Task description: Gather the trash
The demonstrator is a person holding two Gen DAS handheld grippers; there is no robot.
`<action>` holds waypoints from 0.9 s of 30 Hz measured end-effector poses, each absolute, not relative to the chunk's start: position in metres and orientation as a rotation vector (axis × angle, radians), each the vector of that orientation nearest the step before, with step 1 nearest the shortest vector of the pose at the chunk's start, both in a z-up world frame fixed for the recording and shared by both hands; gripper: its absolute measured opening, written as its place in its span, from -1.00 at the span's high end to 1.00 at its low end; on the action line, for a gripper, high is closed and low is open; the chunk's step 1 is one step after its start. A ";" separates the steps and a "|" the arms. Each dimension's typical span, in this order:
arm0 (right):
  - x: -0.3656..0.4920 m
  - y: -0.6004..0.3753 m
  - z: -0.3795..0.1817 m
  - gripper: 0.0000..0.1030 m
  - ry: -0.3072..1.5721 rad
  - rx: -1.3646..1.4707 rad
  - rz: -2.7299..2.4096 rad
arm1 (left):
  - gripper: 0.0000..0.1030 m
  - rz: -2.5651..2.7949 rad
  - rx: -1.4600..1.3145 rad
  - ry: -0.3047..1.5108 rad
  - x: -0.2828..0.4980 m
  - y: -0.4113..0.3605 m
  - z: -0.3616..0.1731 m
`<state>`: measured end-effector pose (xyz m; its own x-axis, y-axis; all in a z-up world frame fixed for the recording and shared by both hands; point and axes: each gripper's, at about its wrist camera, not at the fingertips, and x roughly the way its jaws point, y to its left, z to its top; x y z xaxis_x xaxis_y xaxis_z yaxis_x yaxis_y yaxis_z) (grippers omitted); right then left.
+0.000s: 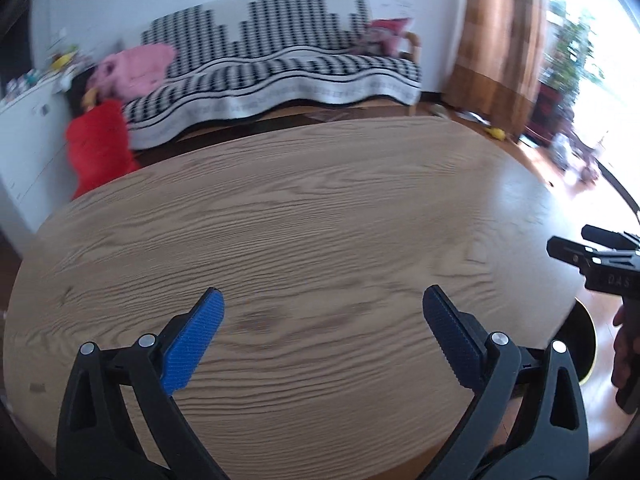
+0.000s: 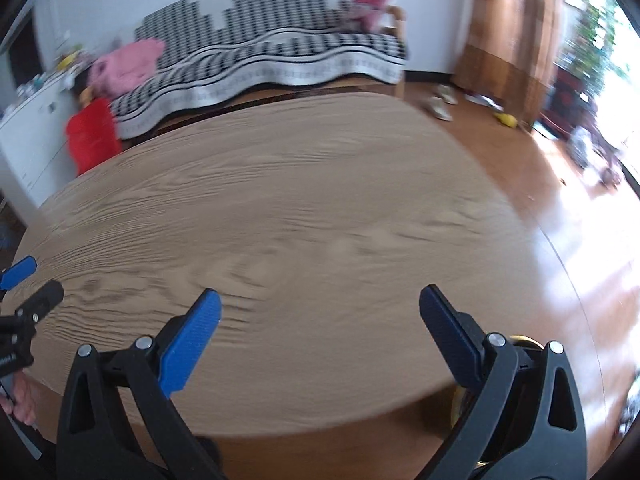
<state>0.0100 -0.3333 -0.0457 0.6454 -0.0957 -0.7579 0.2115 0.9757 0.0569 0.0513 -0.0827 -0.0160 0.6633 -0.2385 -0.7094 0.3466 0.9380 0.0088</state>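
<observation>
My left gripper (image 1: 323, 296) hangs open over a round wooden table (image 1: 304, 216), with nothing between its blue pads. My right gripper (image 2: 320, 295) is open too and empty, above the same table (image 2: 304, 200) near its front right edge. Each gripper shows in the other's view: the right one (image 1: 592, 258) at the far right, held by a hand, and the left one (image 2: 24, 284) at the far left. No trash shows on the tabletop. A round black container with a yellow rim (image 1: 585, 340) stands on the floor by the table's right edge, mostly hidden behind my right fingers (image 2: 530, 339).
Behind the table stands a sofa with a black-and-white cover (image 1: 280, 64), a pink cushion (image 1: 136, 68) and a red object (image 1: 100, 144) at its left end. A white cabinet (image 1: 28, 128) is at the left. Brown curtain (image 2: 504, 24), shoes (image 2: 438, 108) and a yellow item (image 2: 506, 119) lie at the right.
</observation>
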 end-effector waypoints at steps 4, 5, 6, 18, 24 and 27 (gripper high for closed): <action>0.037 -0.278 -0.050 -0.86 0.859 0.083 -0.092 | -0.87 -0.218 0.090 0.785 0.063 -0.025 -0.016; 0.043 -0.266 -0.052 -0.86 0.863 0.076 -0.069 | -0.87 -0.194 0.080 0.784 0.065 -0.015 -0.016; 0.048 -0.255 -0.054 -0.86 0.867 0.066 -0.051 | -0.87 -0.166 0.067 0.782 0.067 -0.003 -0.016; 0.079 -0.212 -0.071 -0.86 0.896 0.033 0.013 | -0.87 -0.077 -0.009 0.782 0.084 0.038 -0.015; 0.079 -0.213 -0.071 -0.86 0.896 0.031 0.012 | -0.87 -0.076 -0.001 0.780 0.080 0.034 -0.015; 0.079 -0.213 -0.071 -0.86 0.897 0.032 0.012 | -0.87 -0.074 -0.003 0.780 0.079 0.034 -0.016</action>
